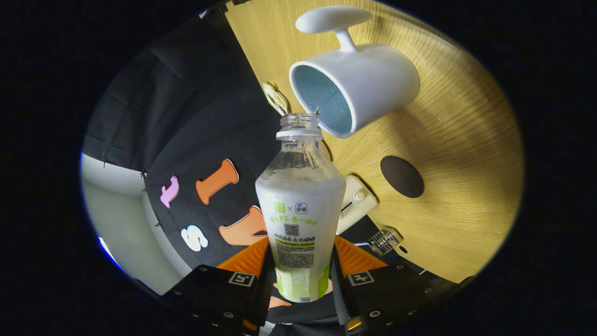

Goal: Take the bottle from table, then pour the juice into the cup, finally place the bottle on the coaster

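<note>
Bottle: uncapped plastic, mostly full of pale juice, so moderately heavy; thin wall likely yields under a hard squeeze, label wrap fairly slick. Clamped low on its body between both fingers of gripper; that hold looks sound. Long axis runs straight ahead from the fingers, mouth touching or just beside the rim of cup. Coaster lies near cup, on table.

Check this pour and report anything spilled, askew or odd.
Nothing looks spilled. The gripper is shut on the uncapped bottle, whose mouth sits at the cup rim; the wooden table around the dark coaster looks dry.
</note>
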Action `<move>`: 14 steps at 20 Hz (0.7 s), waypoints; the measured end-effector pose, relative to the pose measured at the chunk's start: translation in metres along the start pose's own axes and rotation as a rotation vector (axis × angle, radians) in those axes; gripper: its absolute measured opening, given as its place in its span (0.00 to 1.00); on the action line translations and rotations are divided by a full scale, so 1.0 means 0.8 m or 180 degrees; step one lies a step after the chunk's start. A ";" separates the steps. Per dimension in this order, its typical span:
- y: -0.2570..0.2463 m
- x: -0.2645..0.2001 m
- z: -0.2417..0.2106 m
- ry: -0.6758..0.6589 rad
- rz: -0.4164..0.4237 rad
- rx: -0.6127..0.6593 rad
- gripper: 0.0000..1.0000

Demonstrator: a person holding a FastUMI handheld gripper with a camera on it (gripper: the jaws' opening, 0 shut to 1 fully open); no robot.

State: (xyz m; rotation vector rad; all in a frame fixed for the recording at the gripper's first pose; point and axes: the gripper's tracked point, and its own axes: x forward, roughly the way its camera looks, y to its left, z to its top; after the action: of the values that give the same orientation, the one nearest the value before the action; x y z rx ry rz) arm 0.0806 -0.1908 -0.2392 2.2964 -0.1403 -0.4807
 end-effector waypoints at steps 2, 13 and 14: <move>0.000 -0.002 -0.001 0.0002 0.0031 0.0014 0.57; -0.047 0.002 0.011 -0.0095 -0.0238 -0.0970 0.57; -0.050 0.003 0.011 -0.0097 -0.0242 -0.1111 0.57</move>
State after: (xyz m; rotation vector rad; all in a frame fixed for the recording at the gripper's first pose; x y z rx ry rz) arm 0.0772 -0.1695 -0.2743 1.9582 0.0165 -0.5340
